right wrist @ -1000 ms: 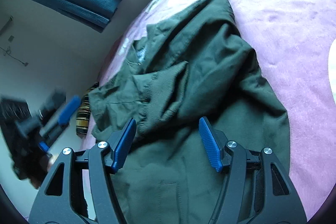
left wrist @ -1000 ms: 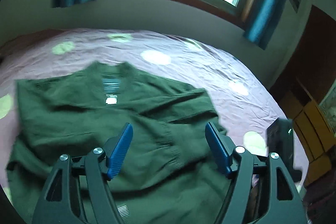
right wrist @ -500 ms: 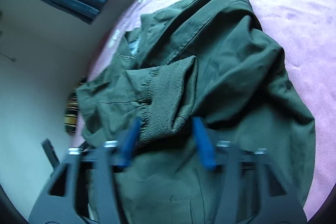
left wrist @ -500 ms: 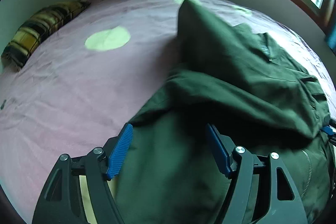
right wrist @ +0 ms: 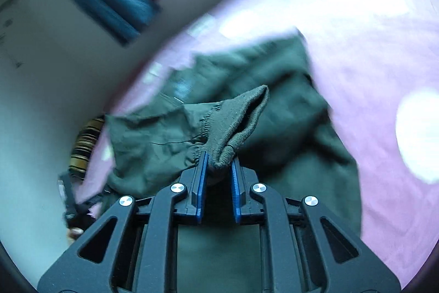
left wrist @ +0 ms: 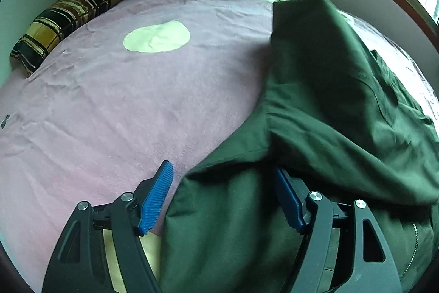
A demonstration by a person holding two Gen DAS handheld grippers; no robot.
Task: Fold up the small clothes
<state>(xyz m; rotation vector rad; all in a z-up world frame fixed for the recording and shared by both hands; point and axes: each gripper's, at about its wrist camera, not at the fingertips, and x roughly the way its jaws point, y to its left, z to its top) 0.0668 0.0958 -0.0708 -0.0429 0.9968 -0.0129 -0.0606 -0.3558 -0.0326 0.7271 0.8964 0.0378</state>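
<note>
Since half a second ago, our right gripper (right wrist: pixel 218 164) has clamped the ribbed cuff (right wrist: pixel 233 122) of the green jacket (left wrist: pixel 315 128). Left gripper (left wrist: pixel 222 194) gapes wide over the jacket's edge on the pink spotted bedspread (left wrist: pixel 109 100). We see the striped pillow (left wrist: pixel 65 15) sharply only in the left view; no legible writing.
</note>
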